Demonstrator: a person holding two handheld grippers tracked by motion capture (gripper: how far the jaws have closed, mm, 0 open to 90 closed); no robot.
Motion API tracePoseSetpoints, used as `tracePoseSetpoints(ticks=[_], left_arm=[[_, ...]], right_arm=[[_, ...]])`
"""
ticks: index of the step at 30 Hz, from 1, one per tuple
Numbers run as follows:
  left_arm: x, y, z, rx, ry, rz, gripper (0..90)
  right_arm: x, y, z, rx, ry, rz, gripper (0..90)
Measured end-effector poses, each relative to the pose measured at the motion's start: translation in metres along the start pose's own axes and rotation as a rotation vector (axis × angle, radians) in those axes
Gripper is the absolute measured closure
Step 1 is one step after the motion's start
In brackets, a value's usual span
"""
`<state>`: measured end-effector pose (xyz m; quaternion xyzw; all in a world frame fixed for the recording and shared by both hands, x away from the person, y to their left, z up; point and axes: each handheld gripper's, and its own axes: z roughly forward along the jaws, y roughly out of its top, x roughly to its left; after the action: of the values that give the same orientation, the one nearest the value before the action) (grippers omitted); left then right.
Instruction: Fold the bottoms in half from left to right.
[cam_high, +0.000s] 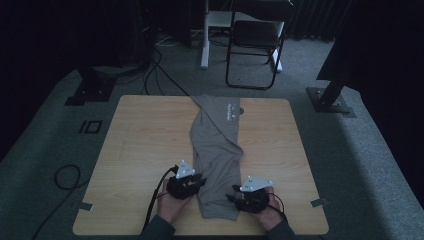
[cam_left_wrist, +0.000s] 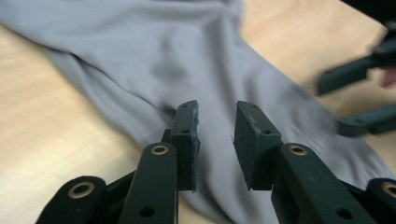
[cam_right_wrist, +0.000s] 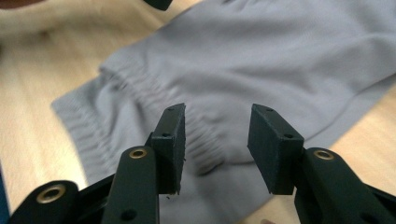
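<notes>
- Your left tool (cam_high: 200, 181) sits at the near left edge of the grey garment (cam_high: 217, 150), its jaws spread with an open gap between them and nothing pinched.
- In the left gripper view, that tool (cam_left_wrist: 215, 133) hangs over the grey garment (cam_left_wrist: 187, 70); whether the pads touch the cloth, you cannot tell.
- Your right tool (cam_high: 234, 192) sits at the garment's near right edge, jaws likewise spread wide and holding nothing.
- In the right gripper view, that tool (cam_right_wrist: 215, 140) points at the garment's gathered, elastic-looking hem (cam_right_wrist: 140, 107), with the ribbed band lying just beyond the left pad.
- Your left hand (cam_high: 172, 202) and right hand (cam_high: 267, 210) grip the tools from the near side of the garment, one on each flank.
- The garment lies on the desk (cam_high: 140, 150) as a long folded strip, running from the near edge, between your tools, away to the far edge.
- Its far end carries a small printed logo (cam_high: 231, 111).
- The strip narrows slightly around its middle and widens again toward the hem by your tools.
- In the left gripper view, your other tool's black jaws (cam_left_wrist: 359, 98) show to the right of the garment, over bare wood.
- Beyond the far end of the garment, past the desk, a black folding chair (cam_high: 254, 45) stands on the grey carpet.
- Left of the garment, off the desk, a black cable (cam_high: 65, 177) loops on the carpet.
</notes>
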<state>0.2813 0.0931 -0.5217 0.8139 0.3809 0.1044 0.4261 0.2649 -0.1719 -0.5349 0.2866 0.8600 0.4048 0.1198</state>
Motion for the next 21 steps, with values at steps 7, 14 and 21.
tracePoseSetpoints(ticks=[7, 14, 21], left_arm=[[-0.015, -0.021, 0.008, 0.071, -0.065, 0.017, 70.6], [-0.018, -0.022, 0.014, 0.100, -0.123, 0.022, 72.1], [-0.027, -0.022, 0.007, 0.095, -0.150, 0.028, 72.0]], right_arm=[[0.005, -0.006, 0.013, 0.060, 0.036, -0.029, 55.9], [0.006, -0.005, 0.009, 0.087, 0.039, -0.062, 73.2], [0.022, -0.009, -0.011, 0.068, 0.063, -0.091, 73.1]])
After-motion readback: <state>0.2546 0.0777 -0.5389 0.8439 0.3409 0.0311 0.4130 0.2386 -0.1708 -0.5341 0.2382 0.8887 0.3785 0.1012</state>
